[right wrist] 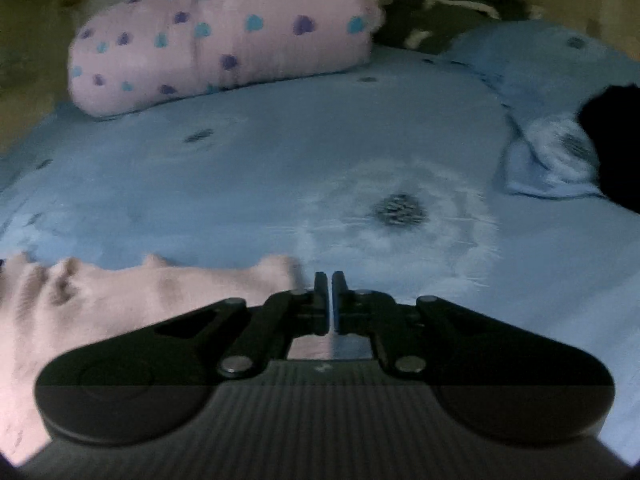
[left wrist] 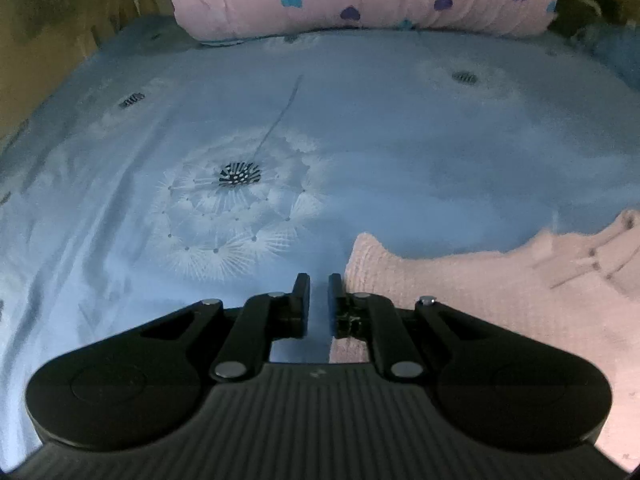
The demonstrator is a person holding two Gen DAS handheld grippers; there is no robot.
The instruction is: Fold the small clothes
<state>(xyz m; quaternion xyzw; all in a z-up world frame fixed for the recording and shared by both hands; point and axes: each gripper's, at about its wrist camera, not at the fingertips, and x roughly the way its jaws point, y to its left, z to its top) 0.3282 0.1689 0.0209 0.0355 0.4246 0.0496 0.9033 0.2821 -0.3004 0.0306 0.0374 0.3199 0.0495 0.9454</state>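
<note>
Pink waffle-knit small garment (left wrist: pixel 500 292) lies flat on the blue dandelion-print bedsheet (left wrist: pixel 360 140). Left gripper (left wrist: pixel 319 286) and right gripper (right wrist: pixel 331 280), nearly closed, empty, flank the garment's edges.

Pink garment (left wrist: pixel 480 288) waffle-textured knit, blue sheet (left wrist: pixel 360 140) smooth (perhaps cotton), gripper (left wrist: pixel 319 280) matt plastic

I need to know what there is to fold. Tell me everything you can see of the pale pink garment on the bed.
The pale pink garment looks like a soft knit with a fine ribbed or waffle texture. It lies spread, slightly rumpled, on the blue bedsheet, its far edge wavy. Near one end are gathered folds with small dark button-like dots. Neither gripper visibly grips it.
</note>
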